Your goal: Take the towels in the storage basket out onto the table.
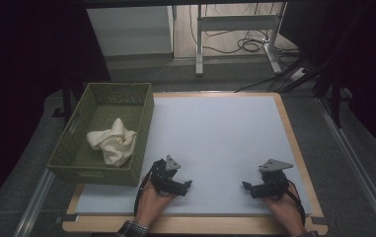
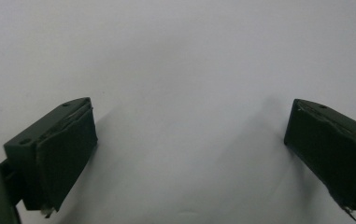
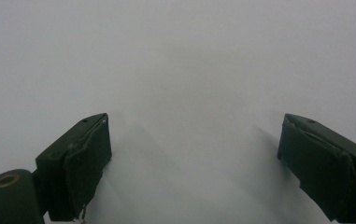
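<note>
Left gripper [image 1: 188, 183] and right gripper [image 1: 245, 185] resting near the white tabletop's [image 1: 215, 133] front edge, jaws of both spread wide and empty, crumpled cream cloth [image 1: 112, 140] inside green woven basket [image 1: 141, 148] at the left edge

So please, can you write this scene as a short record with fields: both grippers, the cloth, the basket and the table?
left gripper: open, holds nothing, low over the white table top, near edge
right gripper: open, holds nothing, same near edge, to the right
cloth: cream, crumpled, lying inside the basket
basket: green, woven, on the table's left side
table: white top, wooden rim
</note>
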### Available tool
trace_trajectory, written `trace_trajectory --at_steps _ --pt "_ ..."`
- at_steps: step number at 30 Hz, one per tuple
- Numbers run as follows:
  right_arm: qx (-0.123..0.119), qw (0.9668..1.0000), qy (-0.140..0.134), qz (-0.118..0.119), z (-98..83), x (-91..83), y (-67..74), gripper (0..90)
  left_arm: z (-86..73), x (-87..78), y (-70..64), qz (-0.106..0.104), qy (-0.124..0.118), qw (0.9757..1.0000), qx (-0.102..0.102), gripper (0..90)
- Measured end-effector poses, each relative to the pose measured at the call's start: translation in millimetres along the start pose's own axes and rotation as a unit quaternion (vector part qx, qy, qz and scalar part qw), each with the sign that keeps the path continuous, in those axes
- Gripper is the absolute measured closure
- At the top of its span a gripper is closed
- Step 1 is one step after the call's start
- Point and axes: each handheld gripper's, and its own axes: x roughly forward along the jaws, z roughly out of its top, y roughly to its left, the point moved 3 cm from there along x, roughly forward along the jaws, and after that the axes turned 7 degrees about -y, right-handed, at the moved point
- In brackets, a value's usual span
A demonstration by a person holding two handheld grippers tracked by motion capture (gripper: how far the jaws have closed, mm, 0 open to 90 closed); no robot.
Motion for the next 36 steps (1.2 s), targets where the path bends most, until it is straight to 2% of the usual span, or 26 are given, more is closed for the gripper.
trace_trajectory --at_steps 3,5,10,12,21,25,36 --pt "0.000 1.0000 0.001 0.000 0.0 -0.1 -0.1 9.8 1.6 -1.0 -1.0 -0.010 0.003 0.9999 0.009 4.4" --pt "-0.001 1.0000 0.001 0.000 0.0 -0.2 -0.1 9.8 3.4 -2.0 -1.0 -0.009 0.001 0.9999 0.014 4.4" --pt "-0.001 1.0000 0.001 0.000 0.0 -0.2 -0.1 9.8 9.2 -5.3 -2.7 -0.019 -0.005 0.9997 0.013 4.4" --pt "-0.001 1.0000 0.001 0.000 0.0 -0.2 0.0 9.8 15.1 -6.5 -5.2 -0.032 -0.004 0.9994 0.010 4.3" --pt "0.000 1.0000 -0.001 -0.001 0.0 -0.2 0.1 9.8 34.2 -12.8 -11.2 -0.038 -0.003 0.9989 0.027 3.7" --pt "-0.001 1.0000 -0.001 0.000 0.0 -0.2 0.1 9.8 40.6 -16.8 -10.6 -0.051 -0.006 0.9985 0.019 3.7" --pt "0.000 1.0000 -0.001 -0.001 0.0 -0.2 0.2 9.8 62.5 -27.1 -4.6 -0.053 0.007 0.9984 0.020 3.4"
